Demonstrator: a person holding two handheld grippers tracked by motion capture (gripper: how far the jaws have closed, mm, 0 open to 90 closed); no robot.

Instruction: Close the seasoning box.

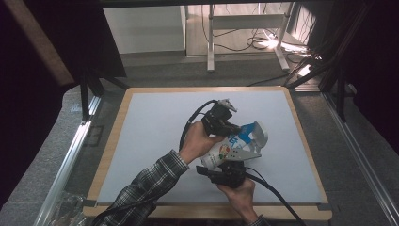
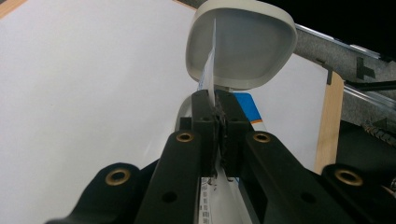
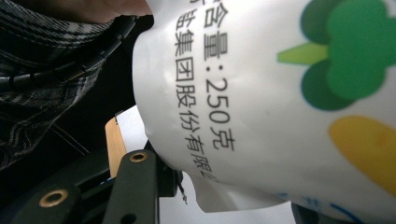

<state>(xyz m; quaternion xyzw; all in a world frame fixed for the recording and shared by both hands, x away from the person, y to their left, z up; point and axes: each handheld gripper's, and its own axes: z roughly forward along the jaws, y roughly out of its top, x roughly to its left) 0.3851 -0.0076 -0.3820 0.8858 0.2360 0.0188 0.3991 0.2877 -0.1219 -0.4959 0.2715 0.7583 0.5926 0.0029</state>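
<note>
Both claws grip a glossy printed white pouch (image 1: 225, 151): left claw (image 2: 216, 103), right claw (image 1: 229, 165).

White pouch (image 3: 280, 93) — "250克", Chinese print

1 pouch (image 1: 229, 149), 1 bowl (image 1: 259, 133), 2 hand-held grippers.

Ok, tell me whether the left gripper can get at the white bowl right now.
Probably not yet. The left gripper has its jaws shut on the pouch's thin edge. The bowl sits just ahead, unobstructed, but the gripper would have to release the pouch first.
</note>
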